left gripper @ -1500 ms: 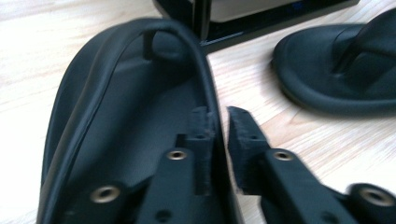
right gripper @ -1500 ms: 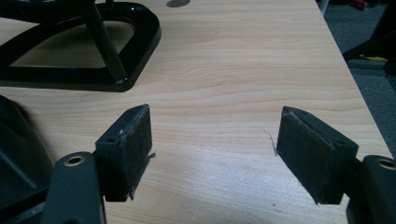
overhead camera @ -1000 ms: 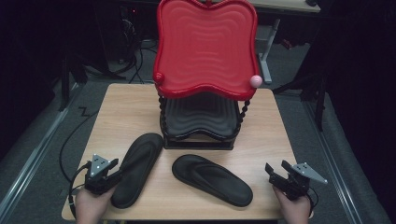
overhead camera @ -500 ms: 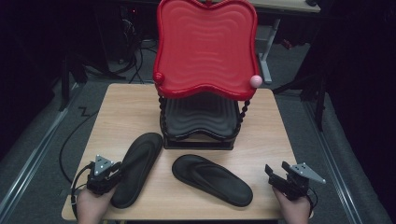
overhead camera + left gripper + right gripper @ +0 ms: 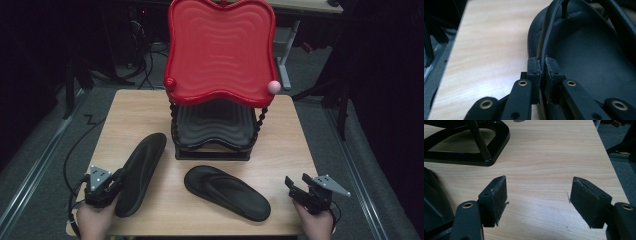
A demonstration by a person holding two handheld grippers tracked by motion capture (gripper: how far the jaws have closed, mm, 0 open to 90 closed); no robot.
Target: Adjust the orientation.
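- In the left gripper view the left flip-flop is cut off at the frame edges; its strap sits pinched between the left gripper's just-closed jaws.
- This matte black rubber flip-flop lies at the table's left front.
- The two-tier stand has wavy red and black trays.
- The right gripper hovers, jaws wide apart, gripping nothing.

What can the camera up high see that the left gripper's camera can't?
The high view alone has the red tray on its black stand, a second flip-flop lying free, and the open right hand-held gripper. The left gripper view alone shows, close up, the left hand-held gripper pinching a strap, its jaws having just been closing. Both show that left flip-flop and the wooden table.
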